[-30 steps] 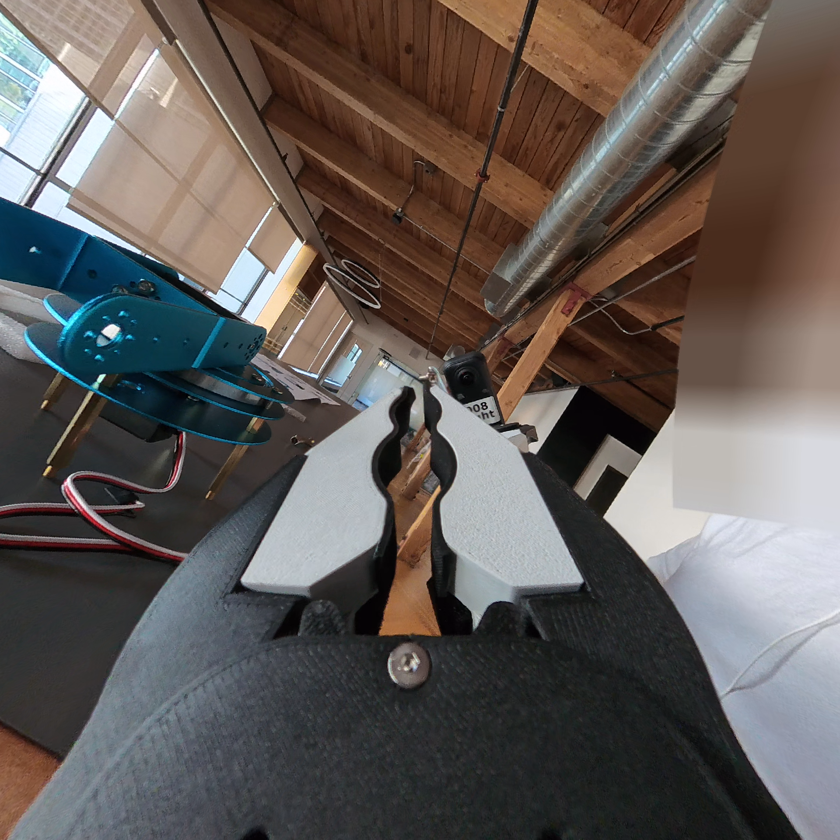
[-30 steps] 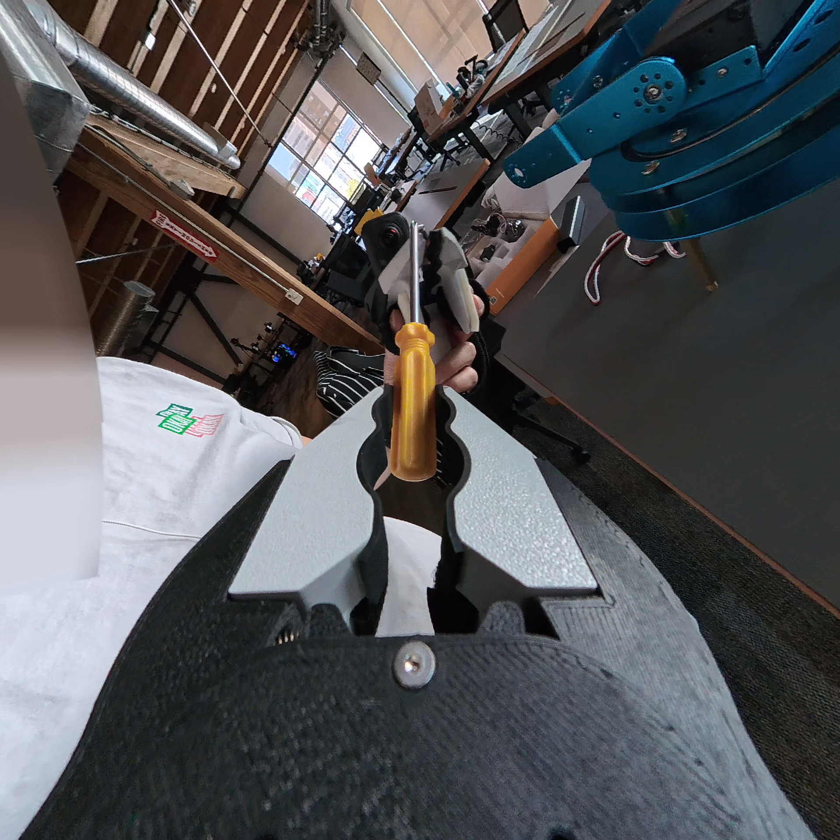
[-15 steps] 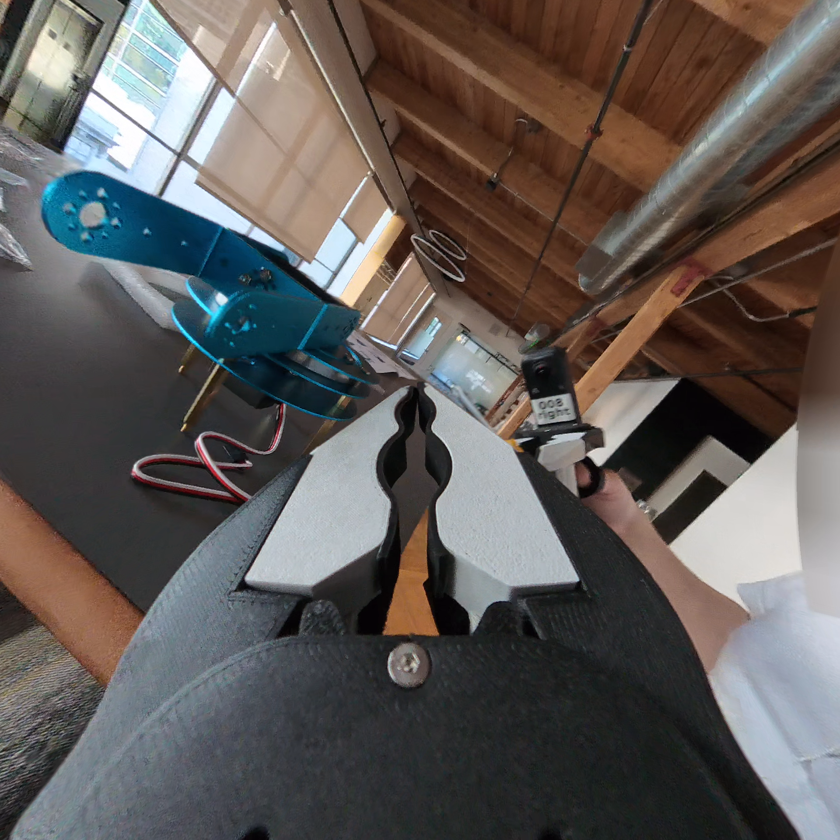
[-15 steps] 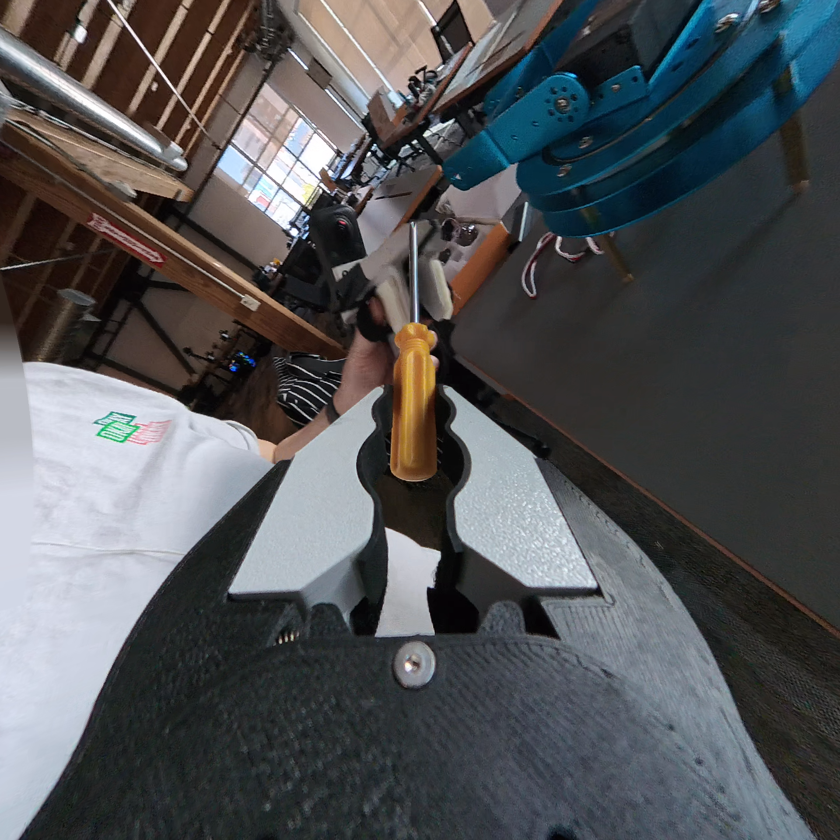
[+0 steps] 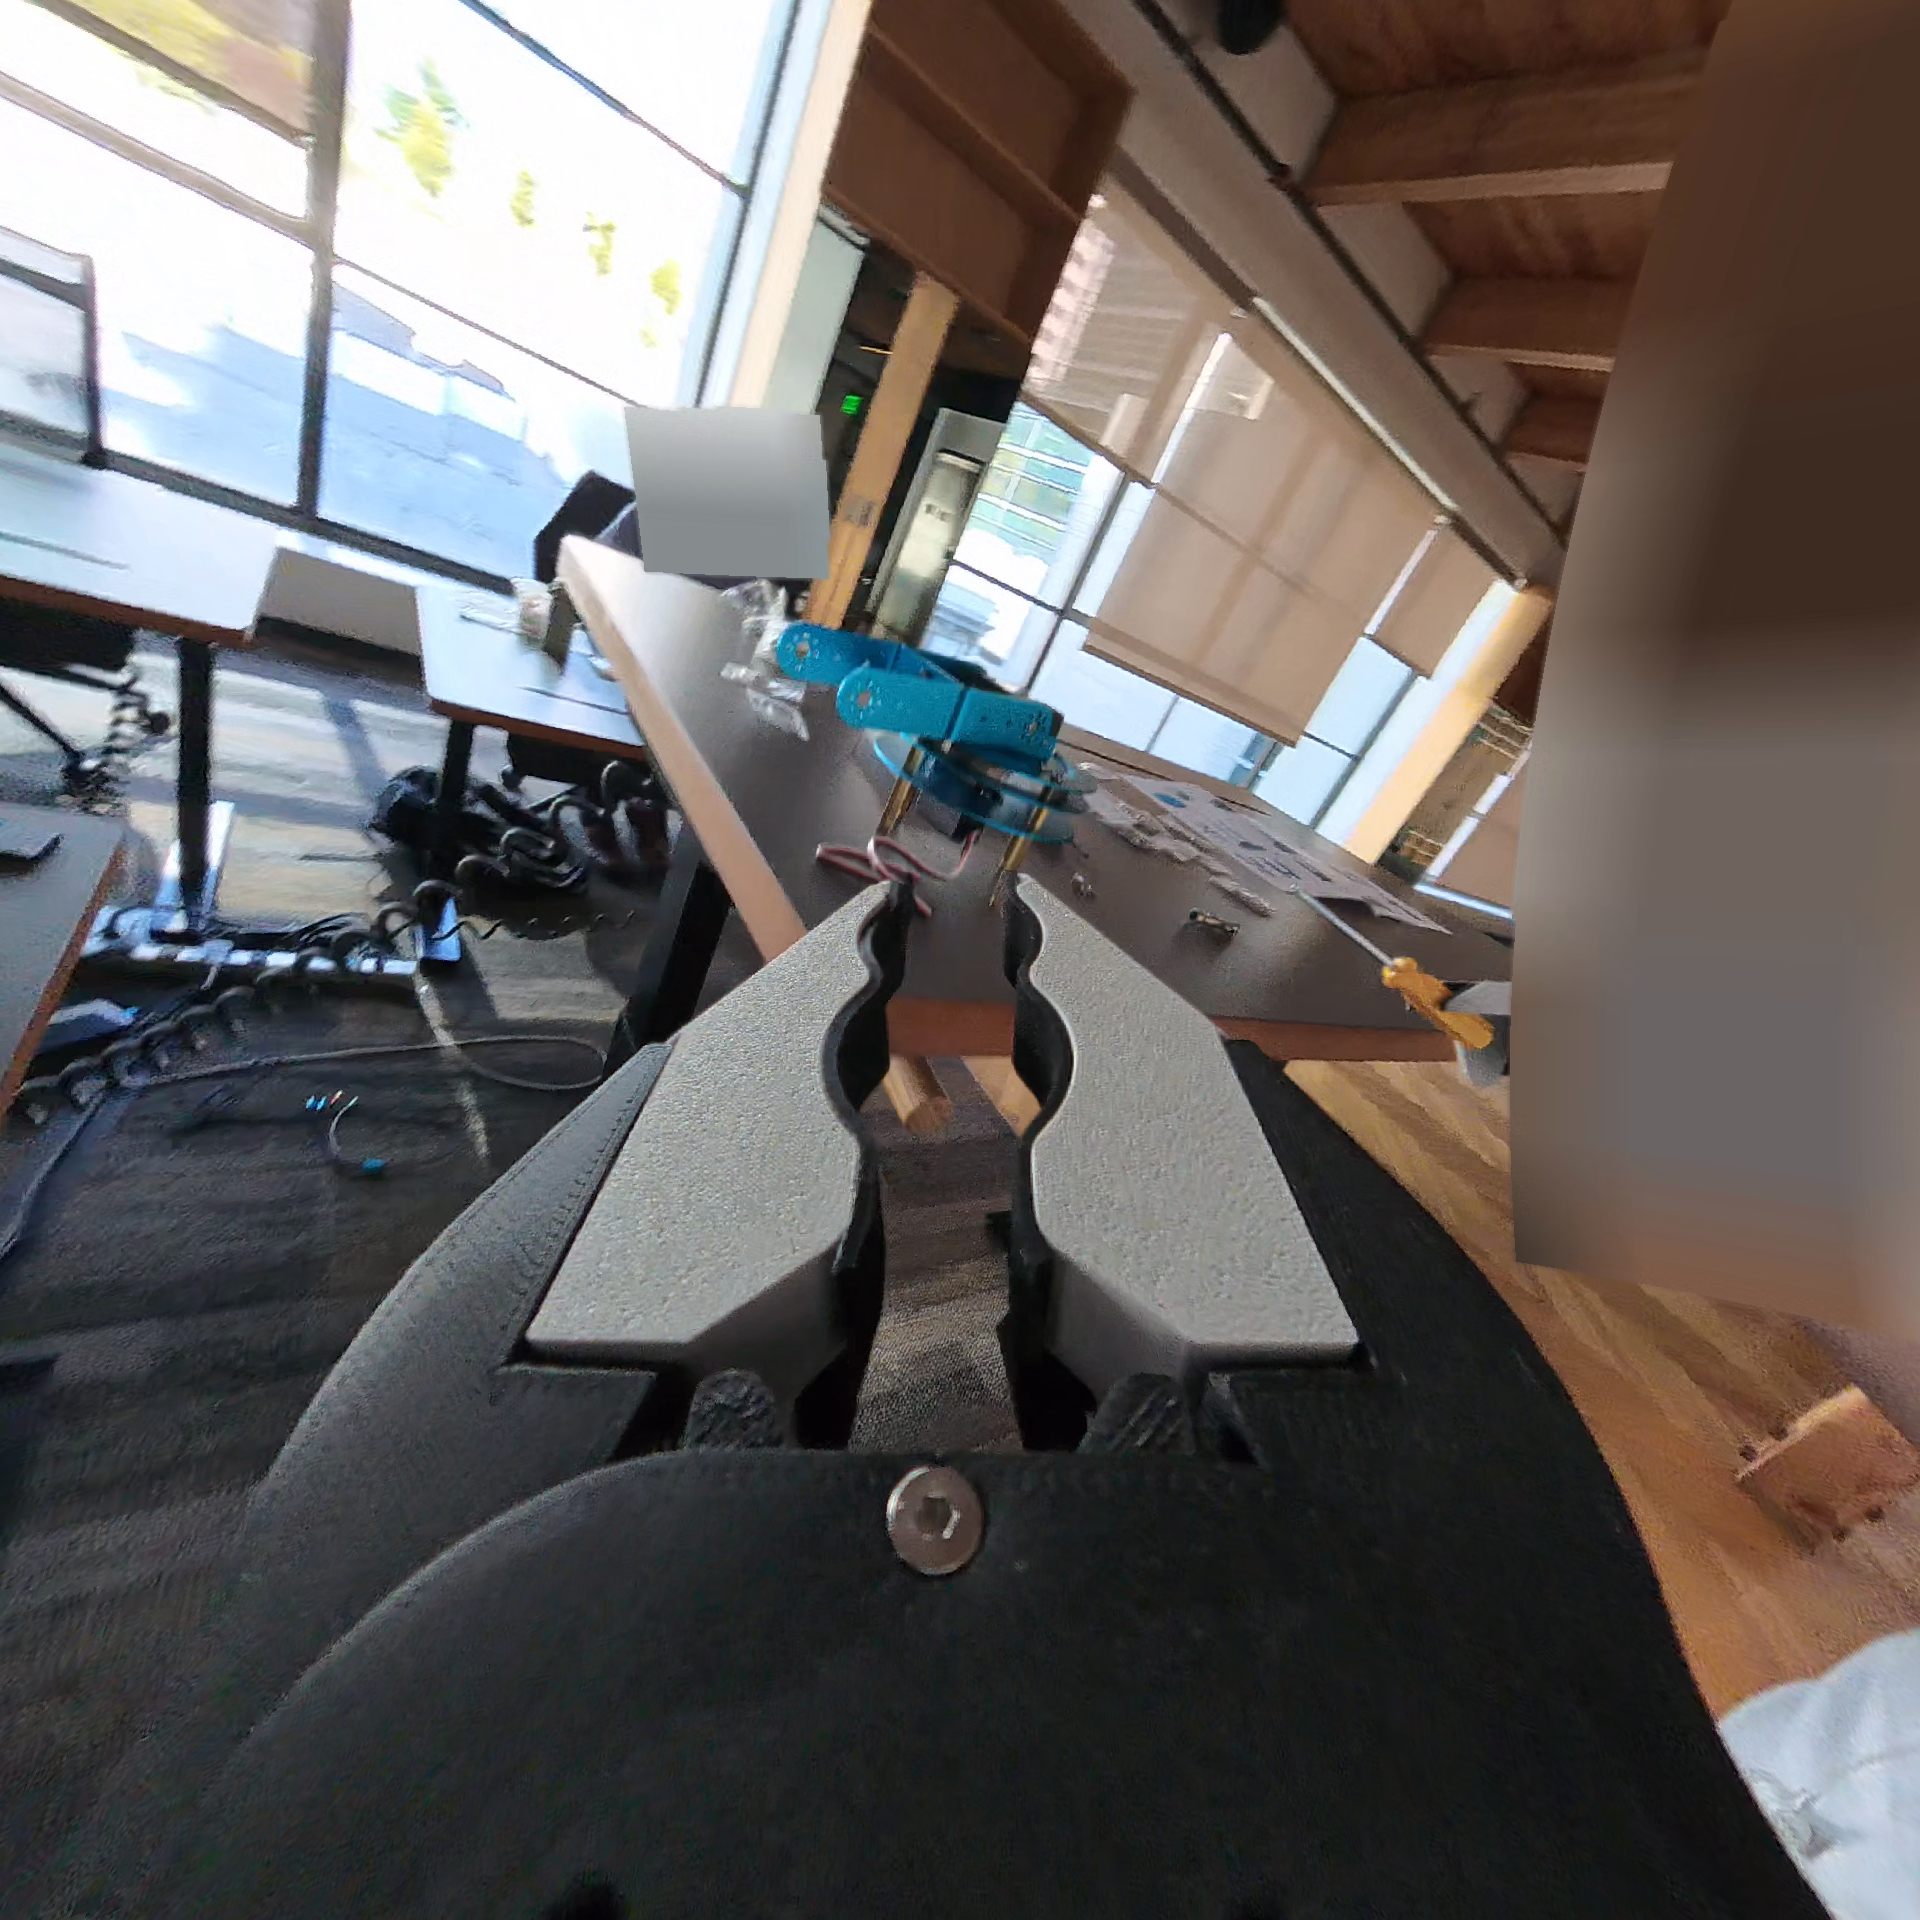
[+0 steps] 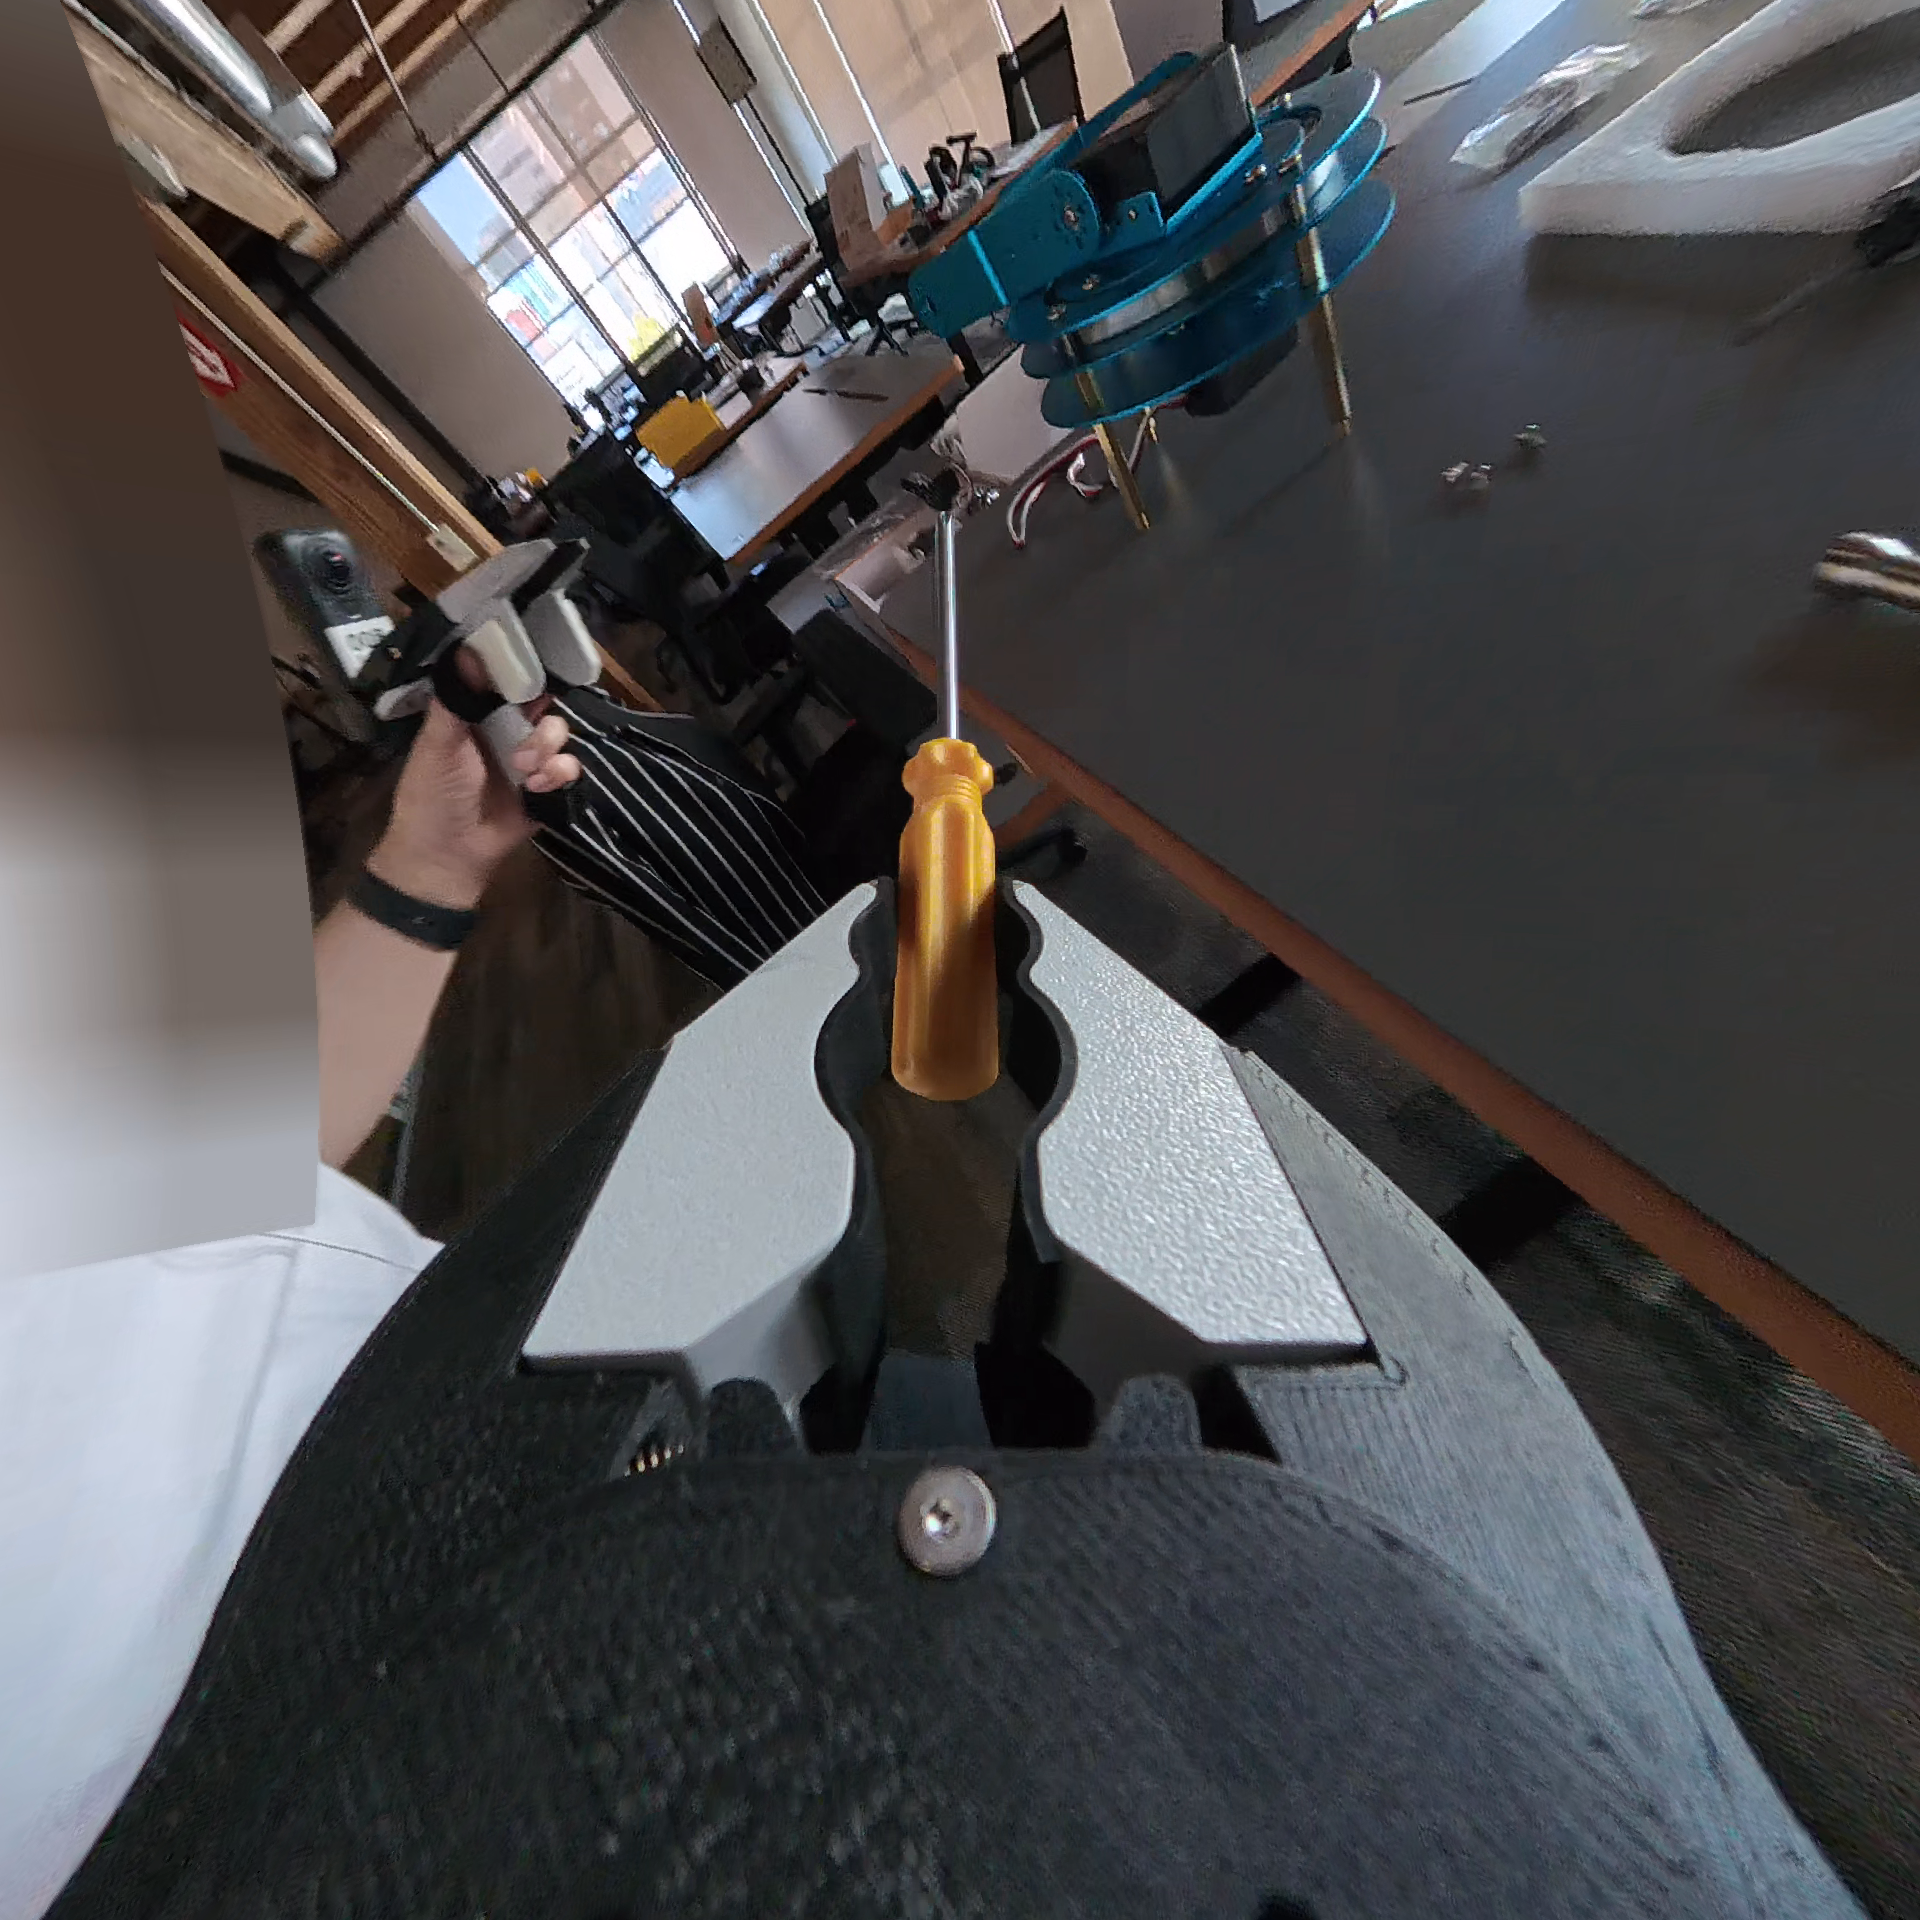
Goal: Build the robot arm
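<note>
Beyond both grippers, a dark matte tabletop (image 6: 1558, 727) with a wooden edge is seen, carrying a blue metal assembly (image 6: 1174, 239) of stacked discs on brass legs. Off the tabletop's edge, a screwdriver (image 6: 943, 935) is clamped between the right gripper (image 6: 943, 894) fingers by its ribbed amber plastic handle, its slim steel shaft pointing straight ahead along them. The left gripper (image 5: 954, 904) is held parted and empty.
</note>
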Available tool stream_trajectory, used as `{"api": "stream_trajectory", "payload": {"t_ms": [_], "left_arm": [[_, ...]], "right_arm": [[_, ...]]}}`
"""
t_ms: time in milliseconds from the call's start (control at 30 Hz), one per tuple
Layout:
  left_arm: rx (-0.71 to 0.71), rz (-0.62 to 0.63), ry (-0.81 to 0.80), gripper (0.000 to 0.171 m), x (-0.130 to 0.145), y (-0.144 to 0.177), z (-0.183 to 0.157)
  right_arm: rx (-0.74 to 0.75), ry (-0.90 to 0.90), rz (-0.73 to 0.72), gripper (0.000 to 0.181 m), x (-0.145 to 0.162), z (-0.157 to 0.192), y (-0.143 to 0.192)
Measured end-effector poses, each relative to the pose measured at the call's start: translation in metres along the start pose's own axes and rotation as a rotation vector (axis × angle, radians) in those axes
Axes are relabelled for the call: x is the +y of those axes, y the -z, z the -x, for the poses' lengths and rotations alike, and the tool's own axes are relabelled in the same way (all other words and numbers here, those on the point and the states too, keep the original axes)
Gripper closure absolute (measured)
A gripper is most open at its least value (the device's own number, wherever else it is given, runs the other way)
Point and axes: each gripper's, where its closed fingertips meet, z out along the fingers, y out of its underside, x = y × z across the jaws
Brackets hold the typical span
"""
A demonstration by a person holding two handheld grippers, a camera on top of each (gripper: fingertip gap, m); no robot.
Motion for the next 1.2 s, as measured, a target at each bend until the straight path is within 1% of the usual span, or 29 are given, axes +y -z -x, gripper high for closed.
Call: {"api": "stream_trajectory", "payload": {"t_ms": [100,200,267,333,367,400,467,533,567,667,733,767,833,867,900,933,967,1033,1067,1133,1200], "left_arm": [[-0.025,0.025,0.038,0.149,0.016,0.026,-0.021],[-0.044,0.067,0.005,0.145,0.03,0.042,-0.037],[-0.043,0.1,-0.004,0.143,0.044,0.05,-0.047],[-0.01,0.129,-0.001,0.143,0.06,0.059,-0.062],[-0.005,0.161,-0.027,0.144,0.071,0.066,-0.066],[-0.007,0.217,-0.066,0.143,0.085,0.075,-0.068],[-0.008,0.33,-0.111,0.141,0.11,0.097,-0.071],[-0.029,0.372,-0.117,0.147,0.119,0.123,-0.082],[-0.066,0.379,-0.112,0.147,0.12,0.137,-0.089],[-0.142,0.33,-0.097,0.143,0.122,0.172,-0.134],[-0.173,0.31,-0.1,0.142,0.142,0.183,-0.173],[-0.183,0.305,-0.113,0.142,0.158,0.183,-0.193],[-0.184,0.274,-0.142,0.142,0.194,0.168,-0.235],[-0.174,0.258,-0.127,0.142,0.213,0.151,-0.258],[-0.13,0.243,-0.095,0.141,0.23,0.13,-0.285],[-0.066,0.231,-0.071,0.142,0.245,0.104,-0.316],[0.001,0.253,-0.072,0.142,0.26,0.078,-0.346],[0.112,0.332,-0.162,0.143,0.285,0.025,-0.404],[0.157,0.337,-0.234,0.143,0.291,-0.001,-0.433],[0.232,0.33,-0.36,0.145,0.303,-0.053,-0.486],[0.326,0.326,-0.392,0.145,0.322,-0.103,-0.538]], "right_arm": [[0.05,0.03,-0.013,0.164,0.003,0.002,0.035],[0.093,0.043,-0.076,0.164,0.008,0.012,0.07],[0.133,0.056,-0.119,0.164,0.019,0.02,0.09],[0.185,0.056,-0.137,0.164,0.041,0.028,0.107],[0.219,0.071,-0.141,0.164,0.053,0.032,0.117],[0.261,0.083,-0.148,0.164,0.066,0.037,0.13],[0.307,0.047,-0.172,0.164,0.094,0.054,0.162],[0.368,0.025,-0.219,0.164,0.119,0.066,0.199],[0.397,0.012,-0.233,0.164,0.132,0.067,0.218],[0.479,0.013,-0.221,0.164,0.162,0.048,0.274],[0.521,0.076,-0.214,0.164,0.165,0.029,0.312],[0.5,0.104,-0.221,0.164,0.163,0.026,0.329],[0.442,0.17,-0.239,0.164,0.157,0.031,0.366],[0.423,0.194,-0.234,0.164,0.158,0.035,0.387],[0.398,0.225,-0.217,0.164,0.162,0.042,0.408],[0.374,0.26,-0.205,0.164,0.167,0.05,0.43],[0.375,0.275,-0.201,0.164,0.172,0.055,0.453],[0.383,0.287,-0.196,0.164,0.179,0.063,0.5],[0.387,0.299,-0.195,0.164,0.181,0.066,0.522],[0.432,0.328,-0.182,0.164,0.181,0.061,0.567],[0.479,0.361,-0.172,0.164,0.178,0.048,0.61]]}}
